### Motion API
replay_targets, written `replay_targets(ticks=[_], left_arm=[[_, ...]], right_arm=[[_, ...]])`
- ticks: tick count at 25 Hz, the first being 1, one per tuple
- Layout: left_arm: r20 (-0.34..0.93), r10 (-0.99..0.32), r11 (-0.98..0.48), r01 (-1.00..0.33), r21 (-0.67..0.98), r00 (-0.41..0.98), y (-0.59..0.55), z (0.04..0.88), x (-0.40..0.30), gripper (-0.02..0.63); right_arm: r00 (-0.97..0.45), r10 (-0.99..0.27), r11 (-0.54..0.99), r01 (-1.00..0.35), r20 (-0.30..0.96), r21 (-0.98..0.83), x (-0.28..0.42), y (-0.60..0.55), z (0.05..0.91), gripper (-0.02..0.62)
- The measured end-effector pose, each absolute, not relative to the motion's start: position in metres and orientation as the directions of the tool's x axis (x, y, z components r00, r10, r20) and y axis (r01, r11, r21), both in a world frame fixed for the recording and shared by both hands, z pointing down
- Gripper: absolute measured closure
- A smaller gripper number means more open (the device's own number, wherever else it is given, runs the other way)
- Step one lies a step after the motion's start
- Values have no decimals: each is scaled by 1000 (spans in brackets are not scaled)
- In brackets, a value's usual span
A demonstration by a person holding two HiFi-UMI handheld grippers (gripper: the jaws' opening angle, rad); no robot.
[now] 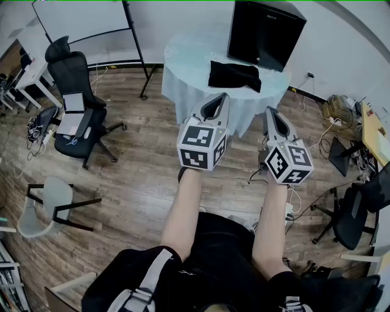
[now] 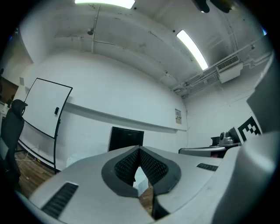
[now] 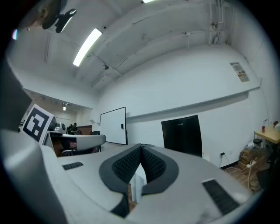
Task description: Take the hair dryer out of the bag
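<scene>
A black bag (image 1: 234,74) lies on the round table with a pale cloth (image 1: 189,61), in front of a black box (image 1: 265,30). No hair dryer shows in any view. My left gripper (image 1: 216,102) is held level in the air short of the table's near edge, its jaws shut on nothing. Beside it, my right gripper (image 1: 272,114) is also shut and empty. In the left gripper view the closed left gripper (image 2: 139,150) points at the black box (image 2: 126,139) by the wall. The right gripper view has the shut right gripper (image 3: 141,147) facing that same box (image 3: 181,133).
A black office chair (image 1: 76,109) and a grey chair (image 1: 46,207) stand on the wooden floor at the left. A whiteboard (image 1: 85,18) stands at the back left. Another black chair (image 1: 356,213), cables and a cluttered desk (image 1: 372,137) are at the right.
</scene>
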State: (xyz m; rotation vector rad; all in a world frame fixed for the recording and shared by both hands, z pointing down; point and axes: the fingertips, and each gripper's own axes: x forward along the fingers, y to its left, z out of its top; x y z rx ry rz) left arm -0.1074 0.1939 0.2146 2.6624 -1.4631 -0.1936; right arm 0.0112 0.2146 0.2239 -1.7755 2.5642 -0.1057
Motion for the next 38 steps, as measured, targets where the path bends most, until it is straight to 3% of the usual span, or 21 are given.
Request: replay_targets(ticks=[38], left_arm=[[49,-836,-527,-825,205,546,142,269,-124,594]], right_arm=[[-307,-945,304,-952,113,-41,4,176,263,594]])
